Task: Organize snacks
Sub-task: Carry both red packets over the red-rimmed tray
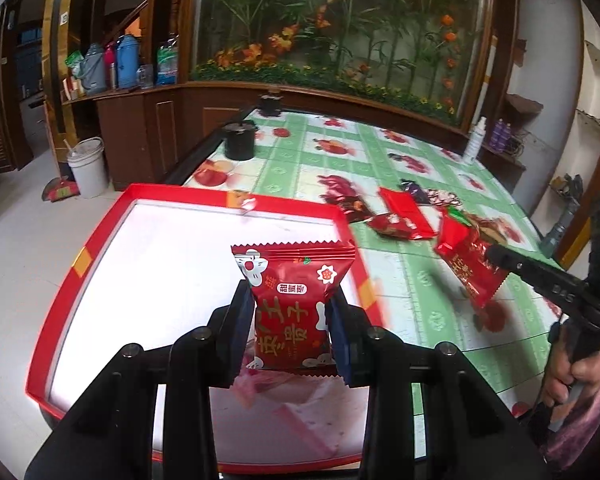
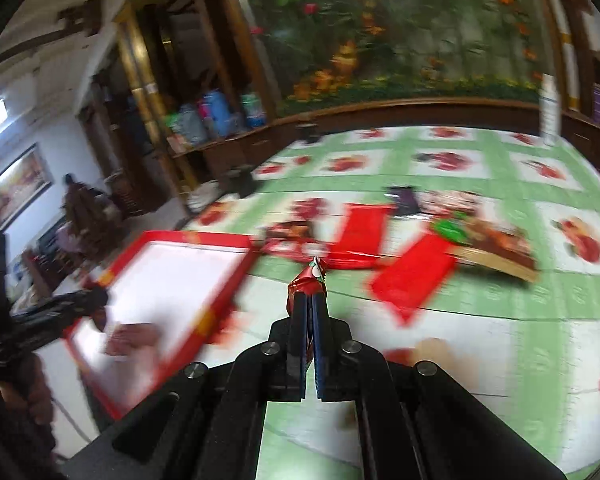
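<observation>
The right wrist view is smeared, so the loose packets on the green fruit-print tablecloth [image 2: 440, 360] read only as red and dark shapes, and print on them cannot be made out there. The left wrist view is sharper: it shows a heap of snack packets [image 1: 404, 212] lying on the cloth just beyond the far right corner of the red-rimmed white tray [image 1: 100, 236], though its own fingers hide the tray's near part. The left gripper [image 1: 290, 320] stands partly open, its two blue pads pressed on the sides of an upright red snack packet [image 1: 296, 300] held above the tray's white floor; a pale pink packet [image 1: 284, 396] in the tray beneath it is mostly covered. The right gripper [image 2: 310, 320] is pinched fully together on a crumpled edge of another red packet [image 2: 306, 284], of which this view shows only a scrap sticking out past the fingertips; the left view shows the whole of that packet [image 1: 472, 268] hanging over the cloth to the right of the tray, with a hand [image 1: 572, 376] on the handle cut off by the frame edge.
</observation>
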Tool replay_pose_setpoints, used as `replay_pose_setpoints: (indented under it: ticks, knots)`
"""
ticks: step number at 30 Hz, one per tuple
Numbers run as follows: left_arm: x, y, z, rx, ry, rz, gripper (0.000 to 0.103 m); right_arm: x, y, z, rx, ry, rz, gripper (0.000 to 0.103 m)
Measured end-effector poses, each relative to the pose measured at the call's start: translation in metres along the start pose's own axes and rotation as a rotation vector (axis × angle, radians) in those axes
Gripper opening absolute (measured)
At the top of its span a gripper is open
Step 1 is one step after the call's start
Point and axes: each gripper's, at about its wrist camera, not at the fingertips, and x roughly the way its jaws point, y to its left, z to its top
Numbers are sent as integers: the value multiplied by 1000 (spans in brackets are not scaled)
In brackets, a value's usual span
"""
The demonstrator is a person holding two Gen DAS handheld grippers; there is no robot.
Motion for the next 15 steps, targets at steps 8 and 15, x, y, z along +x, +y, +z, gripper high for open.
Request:
replay_pose_setpoints:
  ticks: [8, 15]
  knots:
    - [12, 22, -11, -29, 49, 54, 34, 29, 87, -4, -111, 36, 204, 2]
    - [16, 32, -16, -42, 66, 76, 34, 50, 126, -16, -157, 84, 295, 2]
